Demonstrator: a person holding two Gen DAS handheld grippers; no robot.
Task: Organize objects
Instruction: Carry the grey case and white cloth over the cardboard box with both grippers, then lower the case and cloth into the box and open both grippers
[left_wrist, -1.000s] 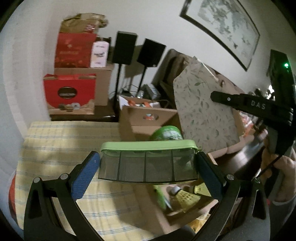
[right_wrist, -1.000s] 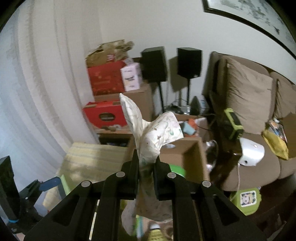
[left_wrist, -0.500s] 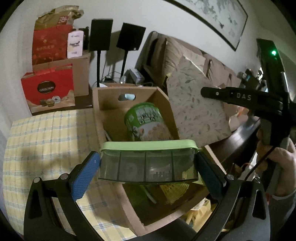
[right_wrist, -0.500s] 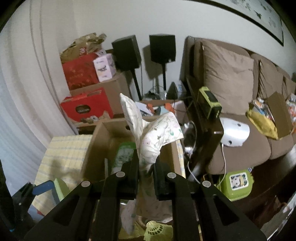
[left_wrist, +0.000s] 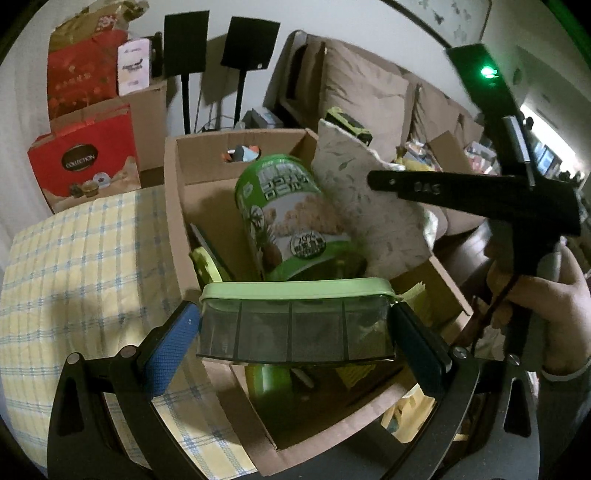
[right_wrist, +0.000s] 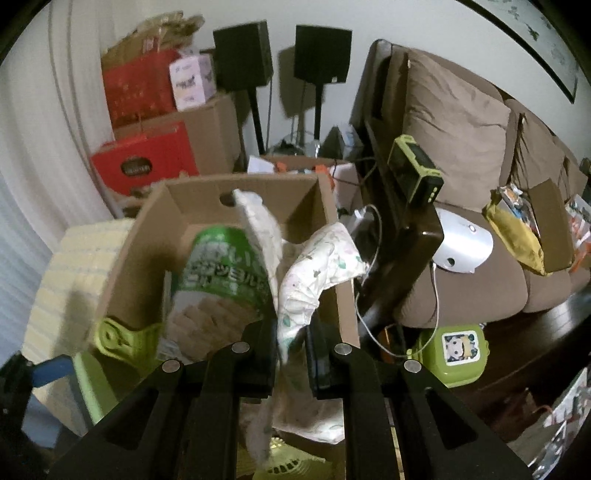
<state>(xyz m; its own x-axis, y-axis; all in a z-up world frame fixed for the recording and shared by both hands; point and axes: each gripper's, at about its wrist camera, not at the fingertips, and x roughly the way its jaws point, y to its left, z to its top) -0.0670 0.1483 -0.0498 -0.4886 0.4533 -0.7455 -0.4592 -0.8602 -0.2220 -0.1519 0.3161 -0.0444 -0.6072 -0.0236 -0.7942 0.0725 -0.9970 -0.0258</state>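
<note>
Left wrist view: my left gripper (left_wrist: 295, 332) is clamped across the ends of a smoky translucent compartment box with a pale green lid (left_wrist: 293, 321); both pads press on it.
Where it hangs: over the near half of the open brown cardboard carton (left_wrist: 173, 206), which sits on the yellow-and-blue checked cloth (left_wrist: 85, 258).
Right wrist view: my right gripper (right_wrist: 291, 354) is pinched tight on a soft white leaf-print fabric pouch (right_wrist: 314, 273); the loose ends flop up and outward above the jaws.
Pouch position: by the carton's right wall, just beside the tall green printed snack canister (right_wrist: 218, 280) that leans inside.
Other contents: a lime-green plastic clip (right_wrist: 122, 334) at the carton's left wall; something yellow-green and meshed at the near end, too blurred to name.
Handling, box: I judge it rigid, light and slick-sided; the end-to-end hold suits it, though the lid may pop if squeezed harder.
Handling, pouch: limp and light, it will sag and drape; a pinch at the bunched middle is safest.
Risk: I reckon the pouch could snag the carton's right edge, and the canister may tip if nudged.
Person: a hand (left_wrist: 546, 317) shows in the left view, gripping the right tool's handle.
</note>
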